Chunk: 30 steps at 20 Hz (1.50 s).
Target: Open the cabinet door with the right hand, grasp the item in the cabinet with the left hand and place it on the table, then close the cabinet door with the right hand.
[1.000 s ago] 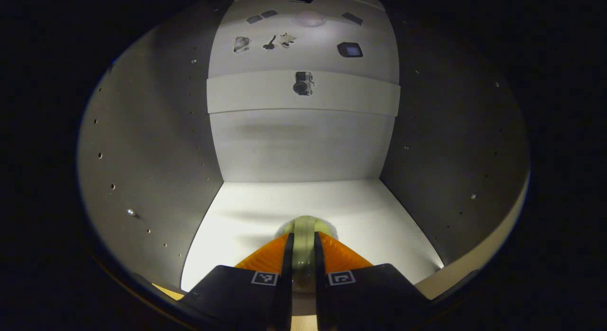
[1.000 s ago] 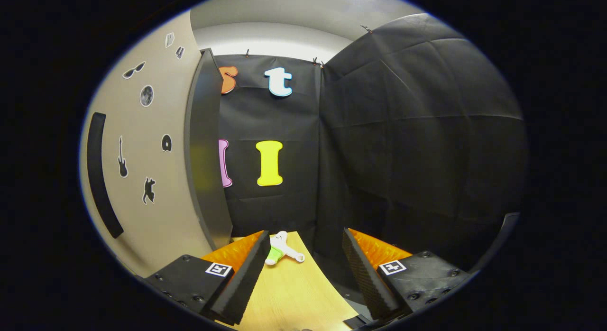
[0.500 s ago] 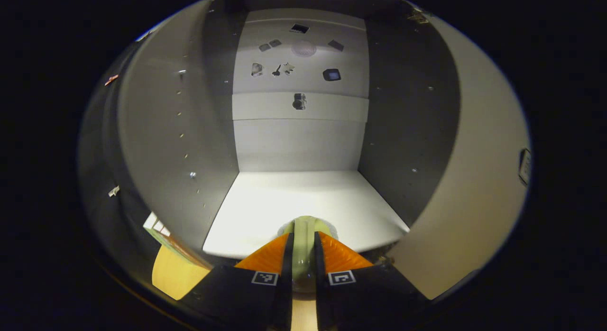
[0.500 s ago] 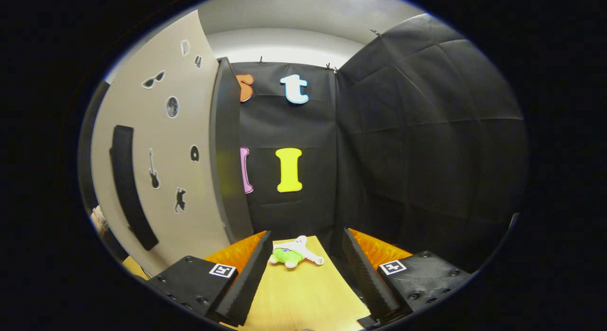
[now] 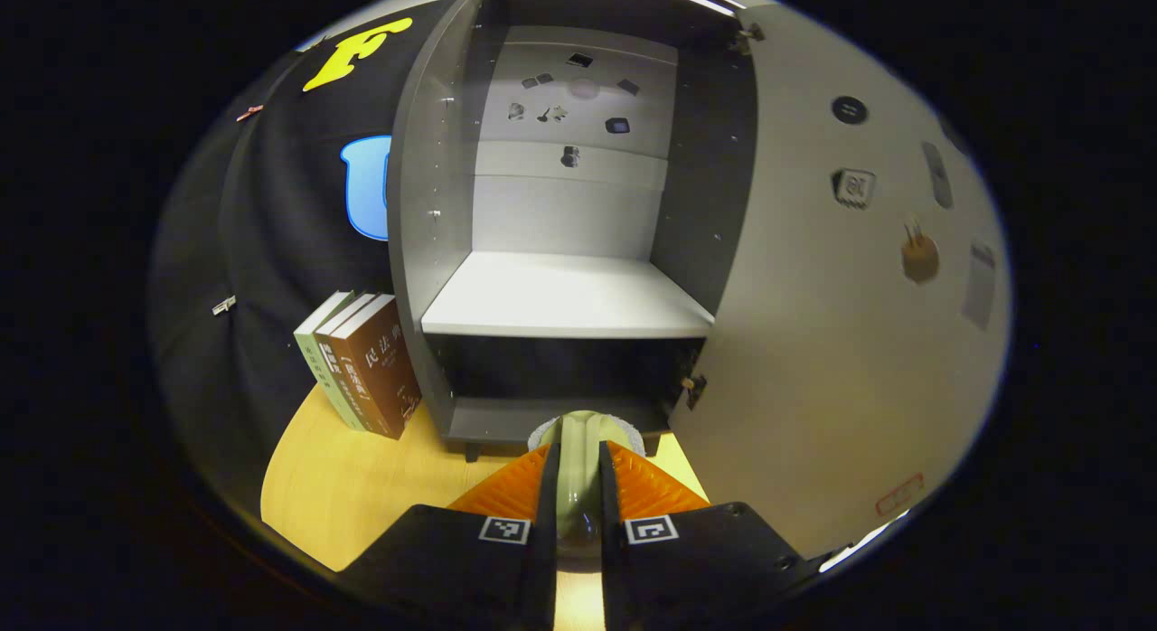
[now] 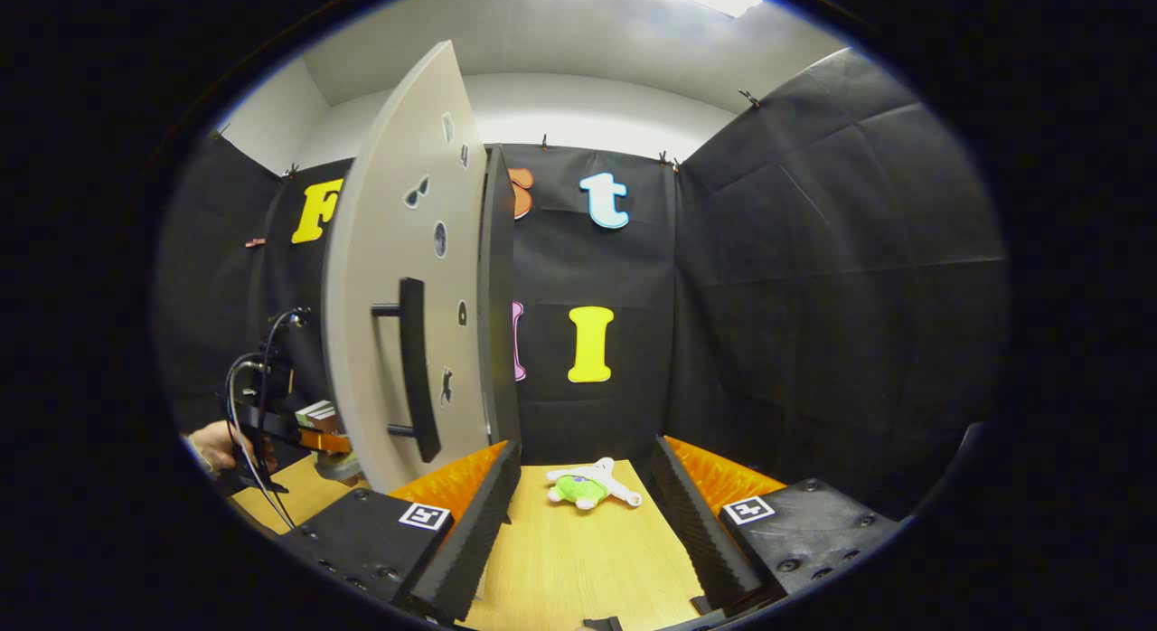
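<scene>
Black cloth walls ring the table (image 6: 560,559); left gripper (image 5: 578,486) fingers clamp a pale, seemingly light, rounded item (image 5: 578,441) across its middle, right gripper (image 6: 583,532) fingers apart.

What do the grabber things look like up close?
Each gripper has chunky black blocks at the base of its fingers, each with a little square black-and-white code sticker. The right gripper has ridged, zigzag pads. Farther off, the left gripper has black looping cables.

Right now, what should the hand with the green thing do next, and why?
Probably lower it onto the table. The left gripper is shut on the pale green item, which is already outside the cabinet, above the wooden top. The cabinet door is open, for the right gripper afterwards.
</scene>
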Each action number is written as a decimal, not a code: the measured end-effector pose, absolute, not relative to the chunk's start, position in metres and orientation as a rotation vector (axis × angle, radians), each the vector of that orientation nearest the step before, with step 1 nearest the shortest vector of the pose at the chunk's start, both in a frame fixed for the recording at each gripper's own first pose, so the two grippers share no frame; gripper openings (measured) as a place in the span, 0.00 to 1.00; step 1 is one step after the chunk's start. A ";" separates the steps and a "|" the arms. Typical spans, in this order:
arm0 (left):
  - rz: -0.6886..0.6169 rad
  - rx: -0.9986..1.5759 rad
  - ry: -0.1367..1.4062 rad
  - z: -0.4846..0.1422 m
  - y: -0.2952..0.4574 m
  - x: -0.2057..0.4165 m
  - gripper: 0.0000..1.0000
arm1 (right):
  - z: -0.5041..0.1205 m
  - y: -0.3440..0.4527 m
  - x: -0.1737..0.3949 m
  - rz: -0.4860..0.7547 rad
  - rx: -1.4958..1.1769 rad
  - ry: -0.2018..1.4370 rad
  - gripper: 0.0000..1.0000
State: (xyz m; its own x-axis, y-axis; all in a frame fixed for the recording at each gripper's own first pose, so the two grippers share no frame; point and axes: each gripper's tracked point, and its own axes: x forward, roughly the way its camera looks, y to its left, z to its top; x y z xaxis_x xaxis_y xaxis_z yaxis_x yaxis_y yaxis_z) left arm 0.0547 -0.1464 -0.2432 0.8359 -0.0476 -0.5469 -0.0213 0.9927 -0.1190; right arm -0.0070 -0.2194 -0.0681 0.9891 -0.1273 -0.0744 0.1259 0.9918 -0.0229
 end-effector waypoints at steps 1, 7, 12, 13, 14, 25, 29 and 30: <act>-0.018 -0.124 0.587 -0.252 -0.151 0.046 0.24 | -0.065 -0.217 -0.016 -0.124 -0.026 0.073 0.93; 0.031 -0.138 0.653 -0.327 -0.160 -0.001 0.24 | -0.059 -0.203 -0.023 -0.094 -0.045 0.050 0.93; 0.075 -0.120 0.696 -0.384 -0.166 -0.023 0.24 | -0.079 -0.199 -0.005 -0.008 -0.006 0.068 0.95; 0.087 -0.129 0.694 -0.395 -0.167 -0.028 0.24 | -0.086 -0.203 -0.003 0.000 -0.009 0.079 0.95; 0.092 -0.145 0.692 -0.405 -0.171 -0.032 0.25 | -0.092 -0.208 -0.001 0.003 -0.012 0.092 0.95; 0.142 -0.166 0.727 -0.498 -0.190 -0.048 0.27 | -0.129 -0.242 -0.003 0.017 0.020 0.187 0.95; 0.129 -0.151 0.731 -0.508 -0.197 -0.051 0.27 | -0.134 -0.245 0.002 0.035 0.013 0.201 0.95; 0.129 -0.142 0.734 -0.509 -0.197 -0.052 0.29 | -0.136 -0.244 0.003 0.043 0.016 0.205 0.95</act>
